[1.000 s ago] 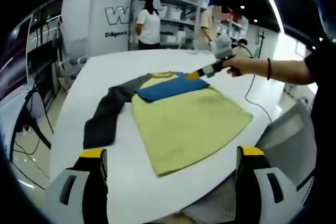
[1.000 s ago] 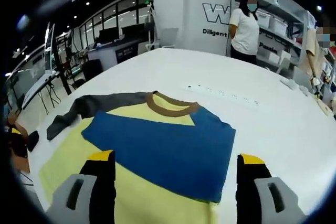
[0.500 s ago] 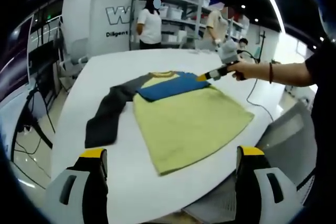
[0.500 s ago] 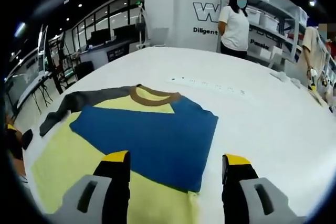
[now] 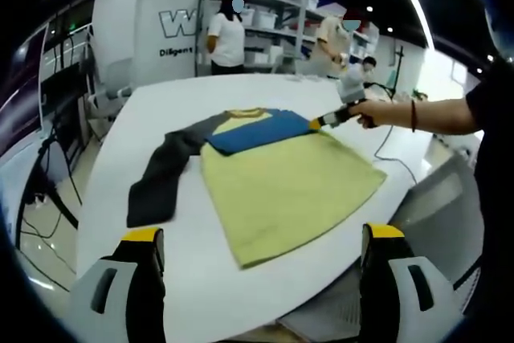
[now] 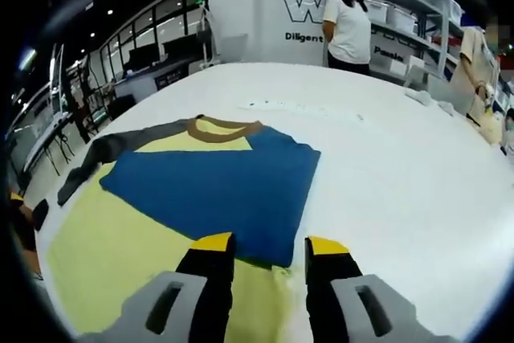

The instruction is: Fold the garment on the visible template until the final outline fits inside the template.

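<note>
Right gripper (image 6: 263, 248) jaws narrowed to a small gap since a second ago, nothing pinched yet, closing toward blue sleeve (image 6: 221, 190) edge at 12 o'clock. Left gripper (image 5: 261, 238) wide open, idle. Shirt (image 5: 281, 186) flat mid-table (image 6: 401, 166); next fold likely.

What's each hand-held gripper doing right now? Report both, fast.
Left hand-held gripper: open, holding nothing, short of the shirt.
Right hand-held gripper: jaws nearly together at the blue sleeve's edge; whether it grips cannot be told.
</note>
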Demonstrator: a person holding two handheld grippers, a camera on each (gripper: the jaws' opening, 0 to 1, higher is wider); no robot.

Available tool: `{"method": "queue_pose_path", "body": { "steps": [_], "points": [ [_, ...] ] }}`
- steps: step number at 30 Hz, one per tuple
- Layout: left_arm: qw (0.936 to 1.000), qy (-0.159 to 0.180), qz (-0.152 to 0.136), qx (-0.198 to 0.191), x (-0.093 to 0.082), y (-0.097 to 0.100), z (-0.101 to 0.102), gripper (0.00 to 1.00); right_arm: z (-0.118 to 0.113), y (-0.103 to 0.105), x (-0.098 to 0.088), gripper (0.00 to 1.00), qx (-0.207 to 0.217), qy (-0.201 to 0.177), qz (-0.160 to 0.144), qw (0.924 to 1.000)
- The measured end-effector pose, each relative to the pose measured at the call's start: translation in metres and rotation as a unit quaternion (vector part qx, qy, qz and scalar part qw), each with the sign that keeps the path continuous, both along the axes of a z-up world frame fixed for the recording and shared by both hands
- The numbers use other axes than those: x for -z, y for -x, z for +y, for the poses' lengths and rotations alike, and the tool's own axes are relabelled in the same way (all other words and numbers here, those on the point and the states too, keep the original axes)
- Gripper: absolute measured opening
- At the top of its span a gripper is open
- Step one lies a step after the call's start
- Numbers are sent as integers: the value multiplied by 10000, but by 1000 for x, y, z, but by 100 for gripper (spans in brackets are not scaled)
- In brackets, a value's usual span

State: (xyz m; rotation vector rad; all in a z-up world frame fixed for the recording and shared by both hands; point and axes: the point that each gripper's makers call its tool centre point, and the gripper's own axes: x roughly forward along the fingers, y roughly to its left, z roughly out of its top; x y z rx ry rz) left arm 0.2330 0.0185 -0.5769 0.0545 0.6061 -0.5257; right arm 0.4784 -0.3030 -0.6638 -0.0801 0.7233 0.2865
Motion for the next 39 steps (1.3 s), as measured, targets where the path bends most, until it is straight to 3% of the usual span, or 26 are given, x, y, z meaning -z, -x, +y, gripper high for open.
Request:
{"method": "queue_pose_path", "body": {
  "steps": [3, 20, 39],
  "points": [
    [10000, -14, -1, 12, 0, 0, 0, 99, -6, 4, 5, 12, 30, 178, 62, 9998],
    [9999, -104, 41, 26, 1, 2, 2, 99, -8, 9, 14, 1, 133, -21, 166, 9998],
    [9999, -99, 60, -40, 2, 1, 4, 99, -44, 3, 14, 0, -72, 401, 238, 9989]
  ]
}}
